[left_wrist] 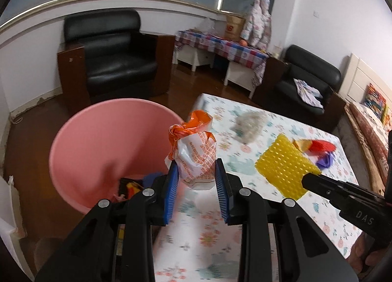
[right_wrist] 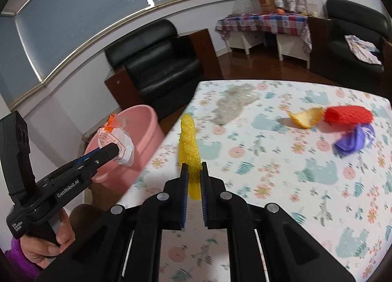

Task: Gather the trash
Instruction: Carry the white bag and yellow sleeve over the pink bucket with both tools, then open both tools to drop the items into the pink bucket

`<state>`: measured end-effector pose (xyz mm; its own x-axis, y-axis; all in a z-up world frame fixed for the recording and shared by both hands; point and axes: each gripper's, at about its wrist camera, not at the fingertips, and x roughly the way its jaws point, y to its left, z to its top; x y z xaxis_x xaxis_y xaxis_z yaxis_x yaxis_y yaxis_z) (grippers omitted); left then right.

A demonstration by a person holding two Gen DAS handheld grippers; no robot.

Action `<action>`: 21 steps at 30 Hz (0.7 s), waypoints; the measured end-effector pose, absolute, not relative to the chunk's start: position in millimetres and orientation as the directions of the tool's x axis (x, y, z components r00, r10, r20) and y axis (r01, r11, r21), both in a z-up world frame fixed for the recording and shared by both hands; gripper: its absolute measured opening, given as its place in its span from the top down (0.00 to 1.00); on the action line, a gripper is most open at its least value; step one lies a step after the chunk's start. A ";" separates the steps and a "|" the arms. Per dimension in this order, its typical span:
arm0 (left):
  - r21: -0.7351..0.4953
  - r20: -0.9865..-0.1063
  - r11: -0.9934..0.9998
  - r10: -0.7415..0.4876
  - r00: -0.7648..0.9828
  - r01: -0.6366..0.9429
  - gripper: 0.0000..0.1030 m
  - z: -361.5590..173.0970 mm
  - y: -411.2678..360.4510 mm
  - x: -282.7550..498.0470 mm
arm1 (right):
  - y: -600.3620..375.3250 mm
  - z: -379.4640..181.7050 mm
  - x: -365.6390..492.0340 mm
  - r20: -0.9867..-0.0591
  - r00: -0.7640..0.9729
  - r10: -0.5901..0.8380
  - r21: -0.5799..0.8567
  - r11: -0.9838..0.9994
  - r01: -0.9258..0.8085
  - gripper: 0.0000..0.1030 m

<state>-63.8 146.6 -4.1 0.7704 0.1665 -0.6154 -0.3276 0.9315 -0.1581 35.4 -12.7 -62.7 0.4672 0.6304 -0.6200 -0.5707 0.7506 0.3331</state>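
Pink basin (left_wrist: 98, 140) beside desk (left_wrist: 208, 240), trash inside. Left hand-held gripper (left_wrist: 197, 179) pinches crumpled orange-white bag (left_wrist: 193, 149) at basin rim. Right hand-held gripper (right_wrist: 194, 179) clamps yellow mesh sheet (right_wrist: 188, 144) over desk. Orange peel (right_wrist: 306, 116), red net (right_wrist: 348, 114), purple wrapper (right_wrist: 355, 140) lie rightward.

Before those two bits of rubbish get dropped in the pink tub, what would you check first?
1. Left hand-held gripper clamps the orange-and-white wrapper: ok.
2. Right hand-held gripper clamps the yellow foam net: ok.
3. Pink tub mouth open, room inside: ok.
4. Wrapper over the tub: not ok, it hangs at the rim.
5. Yellow net over the tub: not ok, above the table.
6. Rubbish left on table: not ok, orange peel among it.
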 end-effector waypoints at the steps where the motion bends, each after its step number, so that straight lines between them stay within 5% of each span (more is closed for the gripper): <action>1: -0.158 -0.611 0.927 0.178 0.771 -0.340 0.71 -3.4 150.7 -65.9 | -8.0 -60.4 35.7 -0.618 0.462 0.636 0.332 0.745 -0.579 0.91; 21: -0.183 -0.631 0.845 0.291 0.719 -0.503 0.71 -14.5 226.5 -96.0 | 121.2 -43.9 38.4 -0.639 0.352 0.684 0.272 0.629 -0.728 0.91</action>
<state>-96.0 226.5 -14.5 0.7188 0.2913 -0.6312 -0.5031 0.8446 -0.1832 38.4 121.2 -43.9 0.3520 0.6840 -0.6390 -0.7280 0.6291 0.2724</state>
